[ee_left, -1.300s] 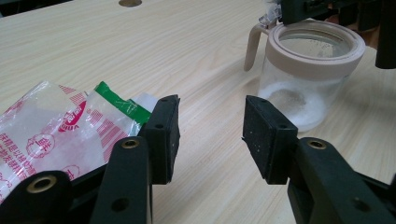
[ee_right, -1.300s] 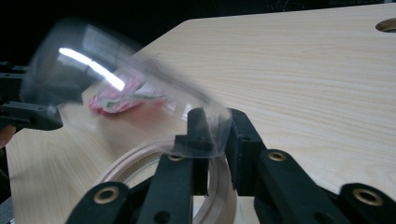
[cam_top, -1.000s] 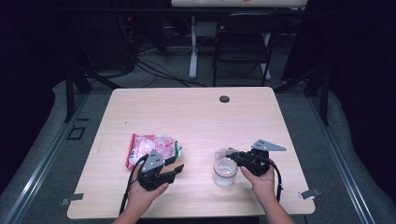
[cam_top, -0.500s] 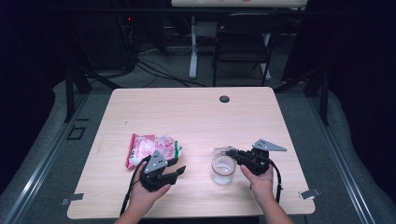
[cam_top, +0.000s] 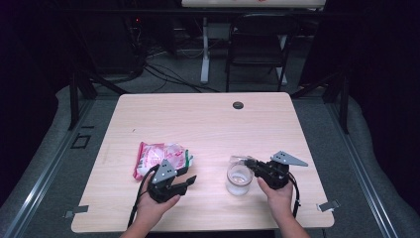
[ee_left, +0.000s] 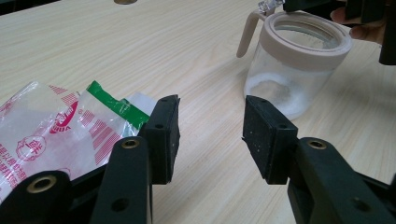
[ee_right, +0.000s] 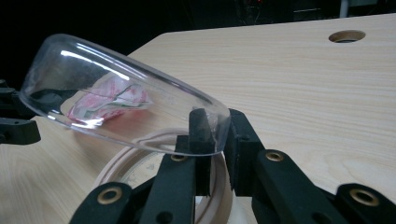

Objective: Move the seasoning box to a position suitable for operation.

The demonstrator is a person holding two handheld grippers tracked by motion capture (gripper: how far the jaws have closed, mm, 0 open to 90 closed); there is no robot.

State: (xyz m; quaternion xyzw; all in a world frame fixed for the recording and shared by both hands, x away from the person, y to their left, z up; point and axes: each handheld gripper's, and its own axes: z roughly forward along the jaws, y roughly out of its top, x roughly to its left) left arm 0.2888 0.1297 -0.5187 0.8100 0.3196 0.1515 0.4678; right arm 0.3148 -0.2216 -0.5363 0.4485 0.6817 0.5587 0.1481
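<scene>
Clear plastic caught the light where the right gripper (ee_right: 212,135) pinched the edge of a transparent lid (ee_right: 116,88), its jaws clamped together on the thin rim. Having just closed a little further, they held the lid tilted directly above the jar (cam_top: 238,178), over its beige collar (ee_left: 306,39). The jar stood upright on the wooden table (cam_top: 208,119), with a layer of white powder (ee_left: 275,93) at its bottom and a beige handle (ee_left: 245,32) on its side.

Just beside the jar, toward the person's left, the left gripper (ee_left: 210,128) hovered low over the table with its jaws apart and nothing between the pads. Beyond that gripper from the jar lay a red-and-white plastic packet (cam_top: 161,156) sealed with green tape (ee_left: 109,100), flat on the wood and close to one jaw, though whether it touched could not be told. Far from the jar, near the table's far edge, sat a round cable hole (cam_top: 238,105).
</scene>
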